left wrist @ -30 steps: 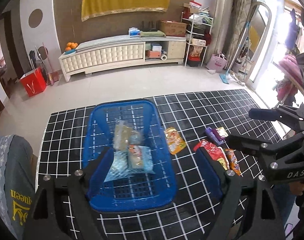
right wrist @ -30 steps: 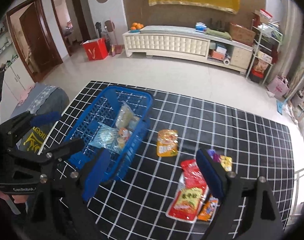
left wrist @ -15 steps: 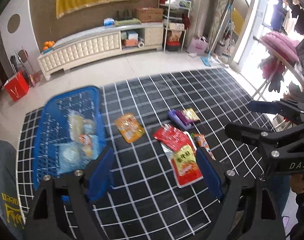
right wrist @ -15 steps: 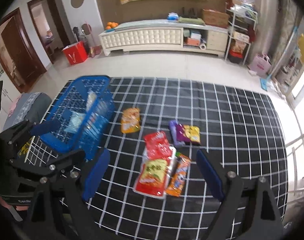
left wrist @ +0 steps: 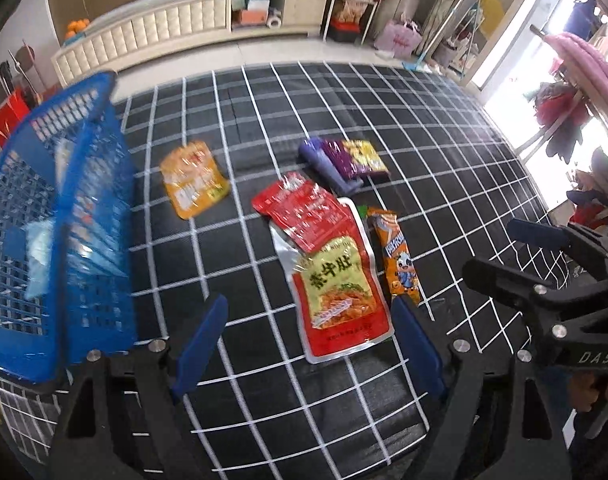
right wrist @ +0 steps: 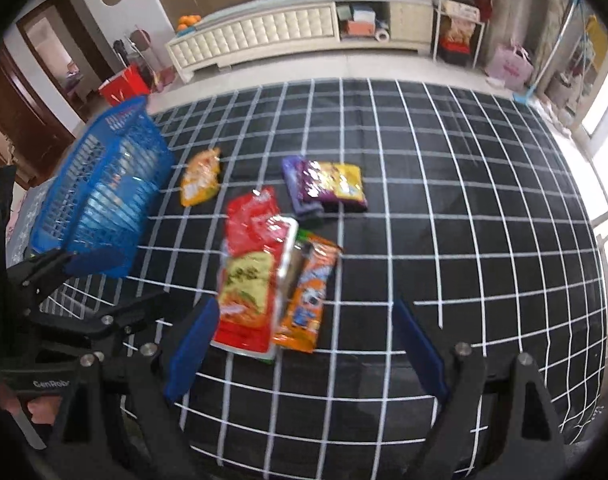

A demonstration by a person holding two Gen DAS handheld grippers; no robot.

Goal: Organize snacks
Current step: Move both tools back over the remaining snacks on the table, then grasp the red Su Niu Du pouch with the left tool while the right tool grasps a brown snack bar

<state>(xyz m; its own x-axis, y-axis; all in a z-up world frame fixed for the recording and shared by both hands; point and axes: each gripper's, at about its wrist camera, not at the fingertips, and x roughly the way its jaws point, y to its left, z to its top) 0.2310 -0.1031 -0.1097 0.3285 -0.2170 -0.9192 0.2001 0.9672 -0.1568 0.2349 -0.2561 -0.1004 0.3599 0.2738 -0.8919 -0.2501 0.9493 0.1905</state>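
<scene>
Both grippers hang wide and empty above the checked mat [left wrist: 384, 92], having swung right from over the blue basket [left wrist: 52, 240] within the past second. The left gripper [left wrist: 308, 344] now frames the large red-and-green pouch [left wrist: 340, 292], nearest of the loose snacks; the right gripper [right wrist: 304, 344] hovers over the same cluster, its jaws spread. Just right of the pouch lies a slim orange packet [left wrist: 396, 256], its edge touching; a red packet [left wrist: 304, 208] overlaps the pouch's far end. Beyond these rest a purple-and-yellow packet [left wrist: 348, 160] and, to the left and apart, an orange pouch [left wrist: 194, 178]. The basket sits at the mat's left edge, with pale packets visible through its mesh. The shift suggests one drop-off is done and the next pick is being lined up, with five snacks left to gather. A long cream cabinet [left wrist: 164, 36] stands against the far wall.
</scene>
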